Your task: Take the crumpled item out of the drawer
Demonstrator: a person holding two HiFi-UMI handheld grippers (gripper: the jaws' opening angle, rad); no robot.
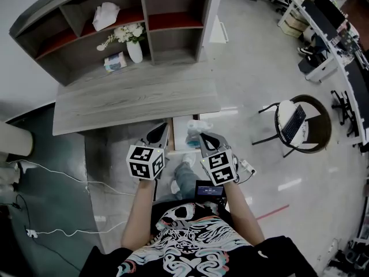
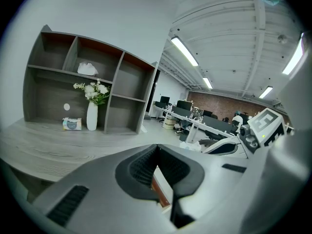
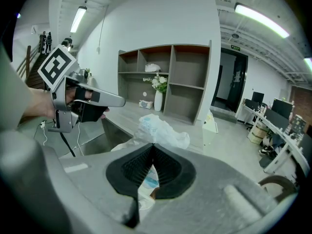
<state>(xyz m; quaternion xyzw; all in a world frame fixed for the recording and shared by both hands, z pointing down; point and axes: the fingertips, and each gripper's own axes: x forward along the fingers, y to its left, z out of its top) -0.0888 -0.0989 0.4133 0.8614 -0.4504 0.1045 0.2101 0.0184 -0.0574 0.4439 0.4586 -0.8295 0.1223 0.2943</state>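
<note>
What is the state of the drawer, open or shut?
Open: the drawer sticks out from under the desk, its inside showing.

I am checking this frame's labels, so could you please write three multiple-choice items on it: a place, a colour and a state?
1. Where does the vase stand? A in a sink; B on the desk at the shelf unit; C on a windowsill.
2. What colour is the vase? A red; B black; C white.
3. The right gripper is: A open and empty; B shut on the crumpled bag; C out of view.
Key: 1 B, it stands on the desk against the shelf unit; 2 C, its body is white; 3 B, its jaws pinch the bag beside the open drawer.
</note>
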